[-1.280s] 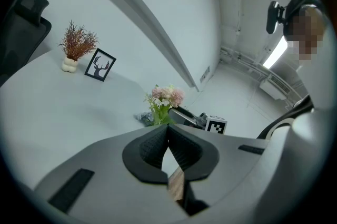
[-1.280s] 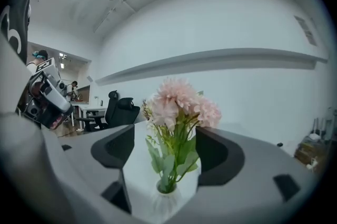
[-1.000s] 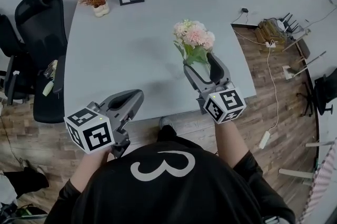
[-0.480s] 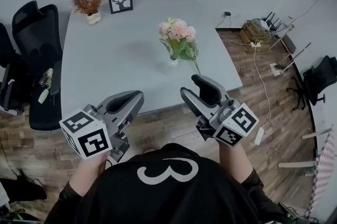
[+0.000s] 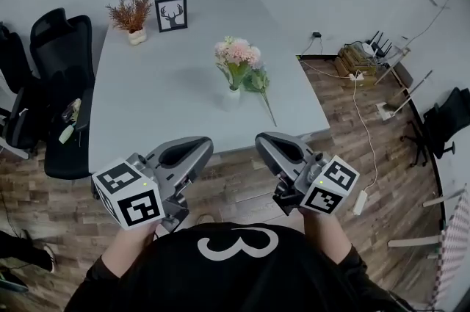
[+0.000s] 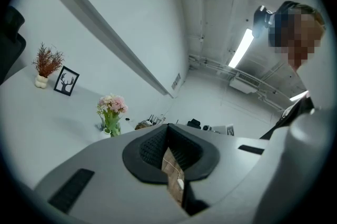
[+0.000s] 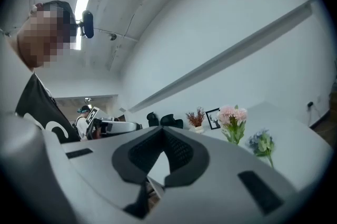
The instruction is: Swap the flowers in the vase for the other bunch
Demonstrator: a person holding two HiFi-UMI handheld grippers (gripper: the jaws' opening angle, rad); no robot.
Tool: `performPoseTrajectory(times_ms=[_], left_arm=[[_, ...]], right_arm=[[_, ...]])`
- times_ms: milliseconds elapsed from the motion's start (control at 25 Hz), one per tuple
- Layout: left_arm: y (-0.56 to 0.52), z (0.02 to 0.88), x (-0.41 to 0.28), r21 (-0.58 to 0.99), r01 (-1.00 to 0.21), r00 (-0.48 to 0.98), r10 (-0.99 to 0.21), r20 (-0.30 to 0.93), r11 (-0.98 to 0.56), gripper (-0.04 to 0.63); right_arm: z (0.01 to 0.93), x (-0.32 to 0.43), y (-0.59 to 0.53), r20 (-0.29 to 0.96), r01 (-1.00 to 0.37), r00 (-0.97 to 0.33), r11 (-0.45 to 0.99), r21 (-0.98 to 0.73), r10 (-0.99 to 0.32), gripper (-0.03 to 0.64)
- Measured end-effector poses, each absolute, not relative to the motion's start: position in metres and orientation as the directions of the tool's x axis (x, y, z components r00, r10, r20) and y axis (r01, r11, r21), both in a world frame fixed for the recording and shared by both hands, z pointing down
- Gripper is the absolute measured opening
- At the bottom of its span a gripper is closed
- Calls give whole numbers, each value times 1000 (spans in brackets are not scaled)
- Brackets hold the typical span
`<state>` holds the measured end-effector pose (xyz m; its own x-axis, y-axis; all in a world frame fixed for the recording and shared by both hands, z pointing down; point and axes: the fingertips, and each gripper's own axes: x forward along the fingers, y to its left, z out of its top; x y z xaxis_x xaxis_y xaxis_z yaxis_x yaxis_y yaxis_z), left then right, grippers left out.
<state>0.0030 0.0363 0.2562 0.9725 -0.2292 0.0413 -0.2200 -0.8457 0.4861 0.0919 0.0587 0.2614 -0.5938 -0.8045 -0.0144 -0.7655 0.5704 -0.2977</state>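
Observation:
Pink flowers stand in a small white vase on the grey table. Just right of the vase lies the other bunch, bluish blooms with green leaves, its stem pointing toward the table's near edge. Both grippers hang off the table's near edge, over the wooden floor. My left gripper is shut and holds nothing. My right gripper is shut and empty too. The left gripper view shows the pink flowers far beyond its jaws. The right gripper view shows the pink flowers and the other bunch.
A dried reddish plant in a white pot and a framed deer picture stand at the table's far left corner. Black office chairs crowd the left side. Cables and boxes lie on the floor at the right.
My right gripper came away from the vase with the pink flowers, drew back off the table and shut its jaws. My left gripper also drew back a little.

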Motion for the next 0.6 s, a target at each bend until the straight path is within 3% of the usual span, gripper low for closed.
performPoseTrajectory(times_ms=[600], left_arm=[[131,267,42,487,-268,961,-266,76,-831,11]], right_arm=[[279,121,148,16,-723,-644,600,-342,-765,8]])
